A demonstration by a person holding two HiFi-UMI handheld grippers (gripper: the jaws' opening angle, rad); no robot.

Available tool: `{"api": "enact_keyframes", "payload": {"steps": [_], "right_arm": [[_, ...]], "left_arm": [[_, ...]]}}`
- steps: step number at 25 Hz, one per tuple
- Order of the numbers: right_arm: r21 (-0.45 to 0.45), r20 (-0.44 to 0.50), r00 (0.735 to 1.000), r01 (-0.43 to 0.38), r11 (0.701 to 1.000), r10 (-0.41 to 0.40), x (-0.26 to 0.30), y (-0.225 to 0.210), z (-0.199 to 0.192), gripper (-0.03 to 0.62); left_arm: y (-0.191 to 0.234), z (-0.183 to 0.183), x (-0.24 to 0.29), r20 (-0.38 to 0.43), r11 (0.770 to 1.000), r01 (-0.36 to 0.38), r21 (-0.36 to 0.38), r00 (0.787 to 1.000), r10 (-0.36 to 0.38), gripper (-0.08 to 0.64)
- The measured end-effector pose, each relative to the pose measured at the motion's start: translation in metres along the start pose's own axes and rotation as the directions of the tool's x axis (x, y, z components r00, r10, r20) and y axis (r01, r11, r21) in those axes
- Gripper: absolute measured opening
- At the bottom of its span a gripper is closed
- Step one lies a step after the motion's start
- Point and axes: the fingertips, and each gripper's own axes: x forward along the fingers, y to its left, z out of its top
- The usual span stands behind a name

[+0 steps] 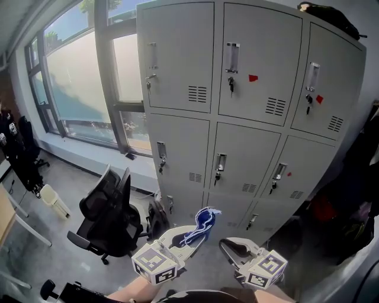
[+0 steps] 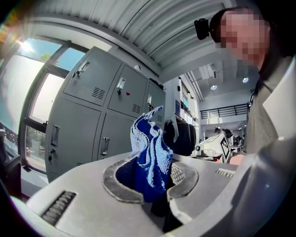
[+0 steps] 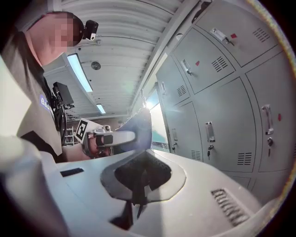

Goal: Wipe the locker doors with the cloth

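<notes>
Well apart from the lockers (image 1: 243, 118), the left gripper (image 1: 194, 235) pinches the cloth (image 1: 204, 218).

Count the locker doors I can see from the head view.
9: three in the top row, three in the middle row, three in the bottom row, partly hidden behind the cloth.

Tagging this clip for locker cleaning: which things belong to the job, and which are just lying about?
Job: blue cloth, clamped in the left tool; grey locker doors; right tool, shut and empty.
Lying about: black office chair; dark bag above those doors; white bin on the floor.
</notes>
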Motion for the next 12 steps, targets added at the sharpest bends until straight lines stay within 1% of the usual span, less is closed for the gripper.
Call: {"api": "enact_keyframes", "payload": {"steps": [4,7,10,12], "right_arm": [[0.002,0.029,0.998,-0.057,0.998,0.056,0.000,-0.005,0.008,0.006],[0.009,0.051,0.993,-0.105,0.994,0.104,0.009,-0.007,0.015,0.006],[0.009,0.073,0.988,-0.134,0.991,0.133,0.022,-0.003,0.024,0.006],[-0.005,0.082,0.987,-0.135,0.991,0.135,0.036,-0.005,0.031,0.006]], "left_arm": [[0.015,0.021,0.001,0.024,0.993,-0.094,0.074,0.995,0.093,0.092],[0.024,0.033,0.002,0.039,0.985,-0.138,0.107,0.990,0.134,0.092],[0.032,0.042,0.004,0.041,0.982,-0.139,0.129,0.990,0.135,0.092],[0.044,0.052,0.005,0.060,0.978,-0.128,0.164,0.991,0.119,0.092]]}}
